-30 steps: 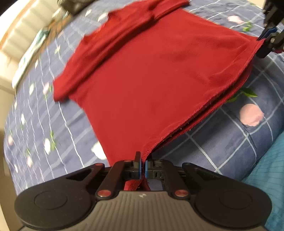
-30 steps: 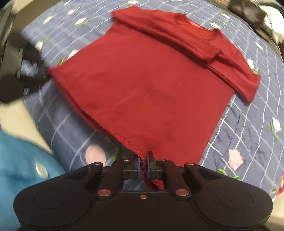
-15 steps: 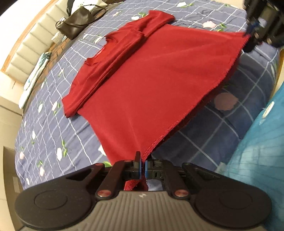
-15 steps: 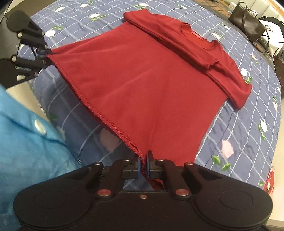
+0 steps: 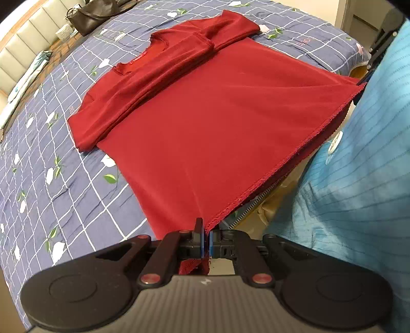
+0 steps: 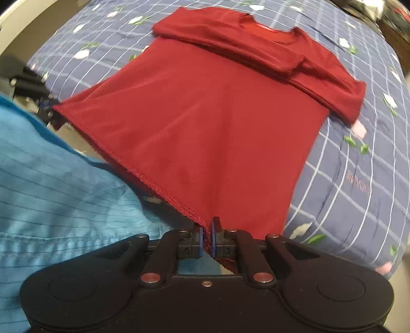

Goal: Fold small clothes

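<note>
- Pale pink lettering is printed on the bedspread [image 6: 358, 164] near the red shirt [image 5: 217, 120]; I cannot read it surely.
- A red neck label sits inside the collar [image 5: 139, 58]; no words legible.
- The shirt lies on the bedspread, sleeves folded across the far end, near hem lifted taut.
- Left gripper [image 5: 206, 240] is pinched tight on one hem corner.
- Right gripper [image 6: 207, 239] is clamped on the other corner.
- A blue shirt [image 6: 64, 179] worn by the person is near.

Bed w/ navy floral quilt [image 5: 64, 184]: red shirt [image 5: 217, 123], black handbag [image 5: 94, 16].
</note>
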A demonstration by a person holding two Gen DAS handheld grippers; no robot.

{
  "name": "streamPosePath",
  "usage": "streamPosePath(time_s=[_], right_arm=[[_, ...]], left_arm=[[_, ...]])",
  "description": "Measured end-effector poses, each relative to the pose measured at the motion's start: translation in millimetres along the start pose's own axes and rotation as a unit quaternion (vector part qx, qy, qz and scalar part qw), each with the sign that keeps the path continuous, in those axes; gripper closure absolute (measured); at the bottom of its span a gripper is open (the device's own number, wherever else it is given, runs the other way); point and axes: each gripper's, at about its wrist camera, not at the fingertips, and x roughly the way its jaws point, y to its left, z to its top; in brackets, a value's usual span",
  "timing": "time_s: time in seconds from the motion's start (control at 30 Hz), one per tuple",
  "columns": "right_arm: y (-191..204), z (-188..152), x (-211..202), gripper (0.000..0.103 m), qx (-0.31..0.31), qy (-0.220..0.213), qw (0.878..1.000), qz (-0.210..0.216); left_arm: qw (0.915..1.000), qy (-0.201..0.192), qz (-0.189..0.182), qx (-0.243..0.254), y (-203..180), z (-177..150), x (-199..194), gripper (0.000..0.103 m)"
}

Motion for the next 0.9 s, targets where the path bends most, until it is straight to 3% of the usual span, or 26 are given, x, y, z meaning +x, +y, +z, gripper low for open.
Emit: streamPosePath(time_s=[0.23,0.47,0.9], right_arm=[[5,-2,-1,0.097,0.017,-0.011,1.000,0.000],[-4,-5,-4,0.097,0.066,-0.027,0.997,0.005],[-6,2,-11,0.097,0.069,-0.059,0.996,-0.011]], left_arm=[[0.9999,-0.010,0.012,0.000,-7,-6,-7,0.101],[0.9990,-0.003,0.020,-0.039,-12,-11,-12,0.098],[0.9957,0.011,0.049,-0.078,1,-11,-7,0.094]])
